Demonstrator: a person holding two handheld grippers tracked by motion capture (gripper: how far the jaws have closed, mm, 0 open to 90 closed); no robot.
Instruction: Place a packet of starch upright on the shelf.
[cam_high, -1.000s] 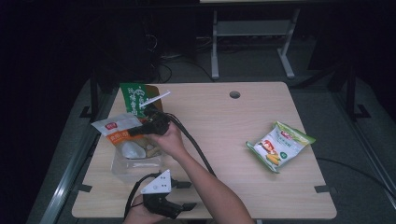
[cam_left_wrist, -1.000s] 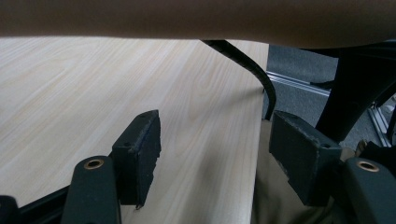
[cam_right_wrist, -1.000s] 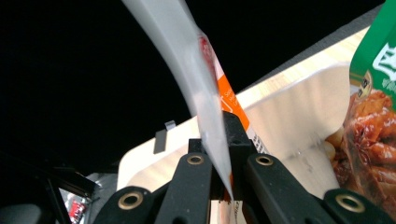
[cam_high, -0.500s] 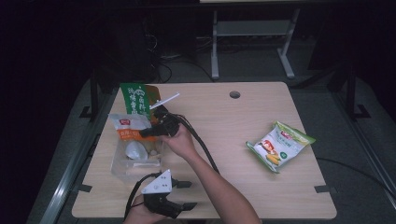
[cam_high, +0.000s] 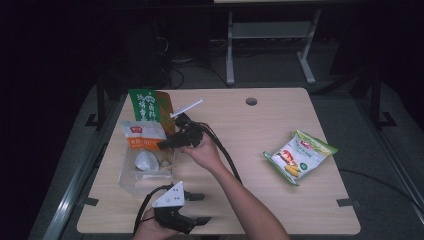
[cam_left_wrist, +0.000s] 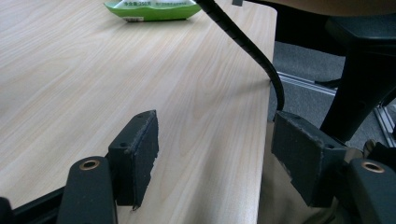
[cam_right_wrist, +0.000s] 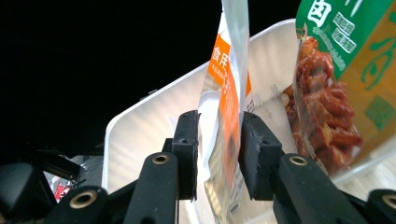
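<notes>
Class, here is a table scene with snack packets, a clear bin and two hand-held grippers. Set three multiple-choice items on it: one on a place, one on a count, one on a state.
1. Where does the green chip bag lie?
A. in the bin
B. on the table's right part
C. on the floor

2. How many packets stand in the bin?
A. two
B. four
C. none

3. How are the left gripper fingers?
A. shut on a cable
B. open, nothing between
C. shut on a packet

Answers:
1 B, it rests on bare wood, apart from the bin.
2 A, an orange packet and a green packet.
3 B, only table shows between them.
</notes>
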